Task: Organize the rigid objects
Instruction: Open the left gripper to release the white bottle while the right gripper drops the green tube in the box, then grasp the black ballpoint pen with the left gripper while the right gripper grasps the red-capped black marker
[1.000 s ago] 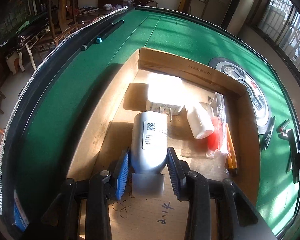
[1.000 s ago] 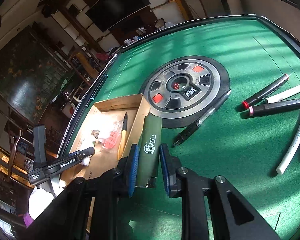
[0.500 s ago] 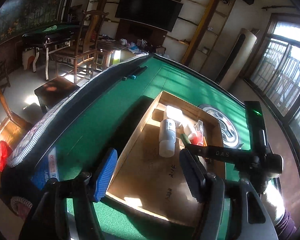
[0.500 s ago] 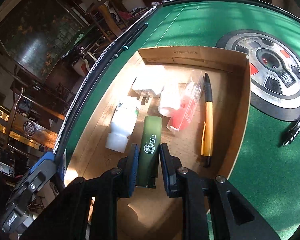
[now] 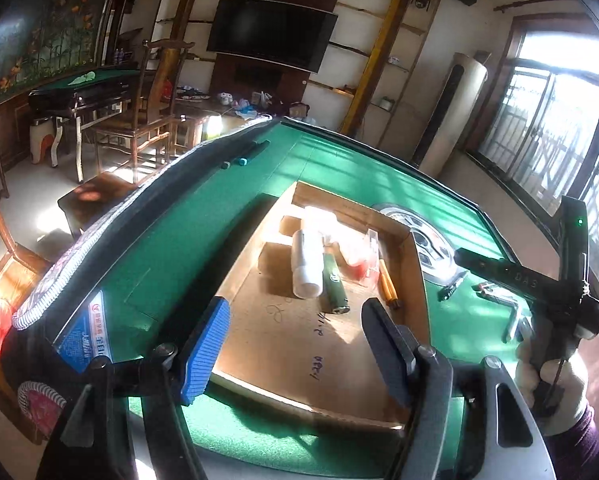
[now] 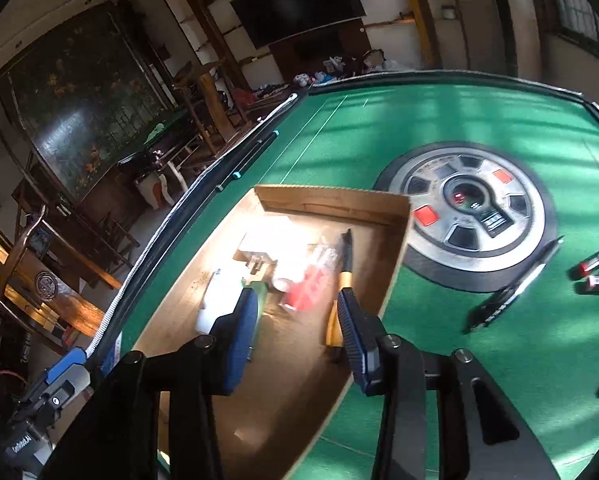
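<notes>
On the black bar of the right gripper (image 5: 515,276), seen from the left wrist camera to the right of the cardboard box (image 5: 259,344), pale letters read "DAS". On the left gripper (image 6: 23,440), at the lower left of the box (image 6: 331,202) in the right wrist view, white print begins "GenRobot.AI", only partly legible. The box floor carries handwritten pen marks, one looking like "2.1K"; the rest are unreadable. A blue label (image 5: 89,330) on the table edge left of the box shows white characters too blurred to read.
</notes>
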Tool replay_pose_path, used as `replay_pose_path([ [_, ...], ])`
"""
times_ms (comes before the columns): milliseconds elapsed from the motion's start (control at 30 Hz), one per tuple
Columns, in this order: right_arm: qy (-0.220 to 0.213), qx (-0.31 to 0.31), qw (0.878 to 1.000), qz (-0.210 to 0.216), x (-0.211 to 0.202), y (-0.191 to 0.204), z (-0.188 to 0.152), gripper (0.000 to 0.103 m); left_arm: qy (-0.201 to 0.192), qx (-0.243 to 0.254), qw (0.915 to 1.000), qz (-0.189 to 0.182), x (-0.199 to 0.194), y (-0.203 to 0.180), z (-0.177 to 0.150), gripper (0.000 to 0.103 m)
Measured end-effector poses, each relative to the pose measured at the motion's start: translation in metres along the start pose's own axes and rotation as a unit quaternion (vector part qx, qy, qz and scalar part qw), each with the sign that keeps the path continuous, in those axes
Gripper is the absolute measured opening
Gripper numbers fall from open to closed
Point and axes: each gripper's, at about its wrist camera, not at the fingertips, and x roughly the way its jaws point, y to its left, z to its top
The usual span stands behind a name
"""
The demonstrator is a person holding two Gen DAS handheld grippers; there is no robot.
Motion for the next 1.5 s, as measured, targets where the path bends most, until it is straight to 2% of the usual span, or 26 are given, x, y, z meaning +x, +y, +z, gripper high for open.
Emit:
replay_pose_path([
  [33,-0.010,-0.003,1.000,-0.029,-0.013,-0.016,-0.002,0.060,0.002,0.005,1.0000,-0.005,0.001,-0.005,-0.001,0.072],
  [133,-0.020,0.009,0.993,-0.115,-0.041,-0.078,-0.004,0.060,0.000,0.022,0.9996,-0.019,-0.001,-0.026,-0.004,0.072],
  [200,-0.011,0.046,0.986,-0.157,-0.051,-0.125,-0.002,0.060,-0.002,0.033,0.9990,-0.029,-0.002,-0.041,-0.008,0.072],
  [333,0.005,0.153,0.972,-0.176,-0.058,-0.221,0.008,0.060,0.013,0.050,0.9973,-0.052,0.000,-0.068,-0.014,0.072],
  [400,0.007,0.186,0.966,-0.182,-0.051,-0.250,0.016,0.060,0.019,0.060,0.9966,-0.053,-0.001,-0.078,-0.017,0.072],
  [533,0.039,0.206,0.958,-0.198,-0.016,-0.273,0.032,0.060,0.016,0.067,0.9968,-0.040,-0.006,-0.086,-0.017,0.072],
  [767,0.079,0.193,0.945,-0.250,0.038,-0.279,0.050,0.057,0.020,0.076,0.9964,-0.031,-0.007,-0.096,-0.020,0.072],
  [833,0.092,0.191,0.945,-0.250,0.050,-0.277,0.050,0.036,0.024,0.076,0.9961,-0.036,-0.005,-0.099,-0.021,0.072],
  [867,0.086,0.179,0.945,-0.259,0.051,-0.272,0.051,0.033,0.026,0.077,0.9959,-0.038,-0.004,-0.101,-0.022,0.072],
  [933,0.090,0.159,0.954,-0.238,0.055,-0.262,0.049,0.023,0.027,0.083,0.9954,-0.039,-0.002,-0.105,-0.023,0.072],
  [1067,0.102,0.108,0.965,-0.217,0.050,-0.229,0.030,0.015,0.036,0.095,0.9935,-0.049,0.003,-0.114,-0.024,0.072],
  [1233,0.105,0.101,0.975,-0.170,0.011,-0.196,-0.018,0.015,0.045,0.138,0.9879,-0.055,0.015,-0.142,-0.024,0.072],
  [1333,0.098,0.115,0.978,-0.142,-0.008,-0.189,-0.039,0.016,0.060,0.163,0.9821,-0.072,0.035,-0.170,-0.019,0.072],
  [1433,0.057,0.144,0.985,-0.081,-0.015,-0.203,-0.047,0.026,0.079,0.195,0.9749,-0.072,0.066,-0.205,-0.013,0.072],
  [1500,0.031,0.168,0.984,-0.056,-0.020,-0.214,-0.050,0.026,0.089,0.222,0.9690,-0.062,0.092,-0.226,-0.010,0.072],
])
